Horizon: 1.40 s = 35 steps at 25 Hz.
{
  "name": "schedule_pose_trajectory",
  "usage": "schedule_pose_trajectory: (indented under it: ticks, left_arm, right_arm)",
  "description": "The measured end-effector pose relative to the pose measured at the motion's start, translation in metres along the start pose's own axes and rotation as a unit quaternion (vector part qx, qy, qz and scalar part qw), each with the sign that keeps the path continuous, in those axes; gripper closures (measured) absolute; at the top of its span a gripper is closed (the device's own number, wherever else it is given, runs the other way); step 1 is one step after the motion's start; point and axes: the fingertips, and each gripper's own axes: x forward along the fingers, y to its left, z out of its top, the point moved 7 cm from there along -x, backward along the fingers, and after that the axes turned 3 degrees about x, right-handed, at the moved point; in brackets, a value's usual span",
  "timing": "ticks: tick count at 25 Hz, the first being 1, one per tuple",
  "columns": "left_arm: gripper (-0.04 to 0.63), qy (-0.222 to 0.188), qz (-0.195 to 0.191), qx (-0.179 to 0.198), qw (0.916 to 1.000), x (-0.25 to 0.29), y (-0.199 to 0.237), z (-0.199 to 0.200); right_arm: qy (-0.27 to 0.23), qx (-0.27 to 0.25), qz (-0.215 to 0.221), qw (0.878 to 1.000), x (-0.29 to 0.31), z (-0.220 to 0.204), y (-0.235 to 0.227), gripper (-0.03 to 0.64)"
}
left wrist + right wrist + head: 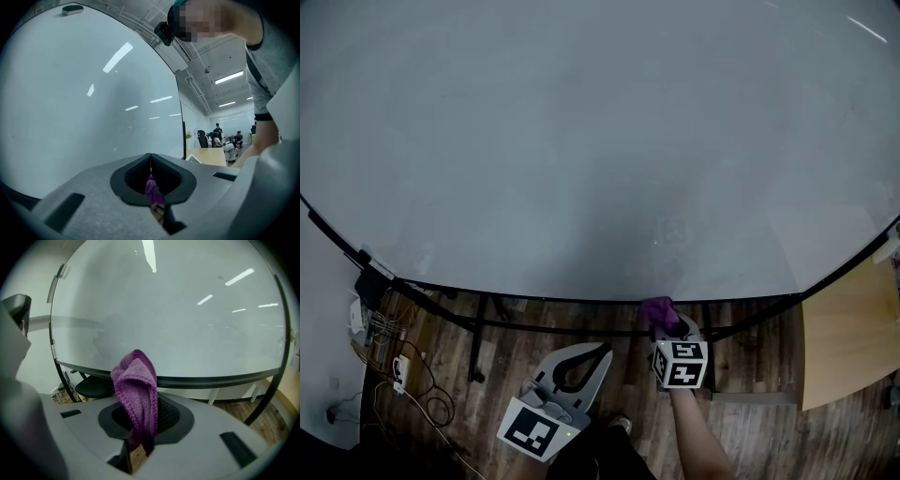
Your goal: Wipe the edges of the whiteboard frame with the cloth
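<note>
Purple knitted cloth [137, 380] is bunched between the jaws of our right gripper [140, 423], which are clamped on its lower part while the loose top stands up above them. In the head view the cloth sits against the dark lower rail of the whiteboard frame [534, 298], a little right of the rail's middle. We judge it to be touching the rail, or just short of touching.

Our left gripper [605, 350] hangs lower and to the left over the wooden floor [750, 384], away from the board. Its jaws are drawn together at the tips with nothing gripped. The scrap of purple seen through its opening in the left gripper view is the same cloth, farther off.

The whiteboard [581, 141] fills most of the head view, and a pale desk [848, 337] stands at the far right.

As for progress, we judge that the lower rail is the edge in hand. The frame carries no streak or dust line to tell a wiped stretch from an unwiped one, so we cannot say how much of this rail is done. The rail runs on to both sides of the cloth. The two side edges and the top seem to us yet to be done.
</note>
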Motion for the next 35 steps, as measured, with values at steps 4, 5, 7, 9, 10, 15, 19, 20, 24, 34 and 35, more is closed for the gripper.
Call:
schedule_pose_trajectory:
  ticks: [4, 5, 7, 9, 10, 15, 19, 20, 24, 34, 35]
  left_arm:
    - [0.578, 0.003, -0.013, -0.005, 0.9999, -0.013, 0.008, -0.002]
    - [0.578, 0.001, -0.016, -0.006, 0.9999, -0.016, 0.010, -0.001]
    - [0.578, -0.005, -0.021, -0.004, 0.9998, -0.022, 0.012, 0.000]
    - [0.578, -0.005, -0.024, -0.004, 0.9997, -0.029, 0.013, -0.002]
    - [0.578, -0.003, -0.024, -0.005, 0.9997, -0.031, 0.013, -0.003]
    - [0.578, 0.002, -0.016, -0.010, 0.9998, -0.038, 0.010, -0.005]
    - [0.578, -0.002, 0.001, -0.003, 1.0000, -0.030, 0.003, -0.002]
    - [0.578, -0.004, 0.007, -0.001, 1.0000, -0.027, -0.001, -0.001]
    - [0.578, -0.009, 0.030, -0.008, 0.9995, -0.013, -0.022, 0.001]
    - [0.578, -0.002, 0.045, -0.019, 0.9988, 0.027, -0.071, -0.004]
    - [0.578, -0.002, 0.045, -0.019, 0.9988, 0.032, -0.076, -0.004]
  right_arm:
    - [-0.001, 0.008, -0.020, 1.000, -0.001, -0.001, 0.006, 0.541]
    - [-0.001, 0.010, -0.024, 1.000, -0.002, -0.001, 0.006, 0.541]
    - [-0.002, 0.018, -0.031, 0.999, -0.003, 0.000, 0.007, 0.540]
    - [-0.003, 0.027, -0.037, 0.999, -0.003, -0.002, 0.008, 0.541]
    - [-0.004, 0.030, -0.040, 0.999, -0.003, -0.002, 0.009, 0.541]
    - [-0.001, 0.031, -0.038, 0.999, -0.004, 0.001, 0.006, 0.541]
    - [0.001, 0.027, -0.019, 0.999, -0.001, 0.001, 0.004, 0.540]
    - [0.001, 0.028, -0.013, 1.000, -0.002, 0.000, 0.003, 0.540]
    - [0.002, 0.023, 0.010, 1.000, -0.003, 0.001, -0.008, 0.540]
    - [0.003, 0.010, 0.026, 1.000, -0.015, 0.000, -0.064, 0.540]
    - [0.003, 0.010, 0.026, 1.000, -0.017, 0.000, -0.071, 0.540]
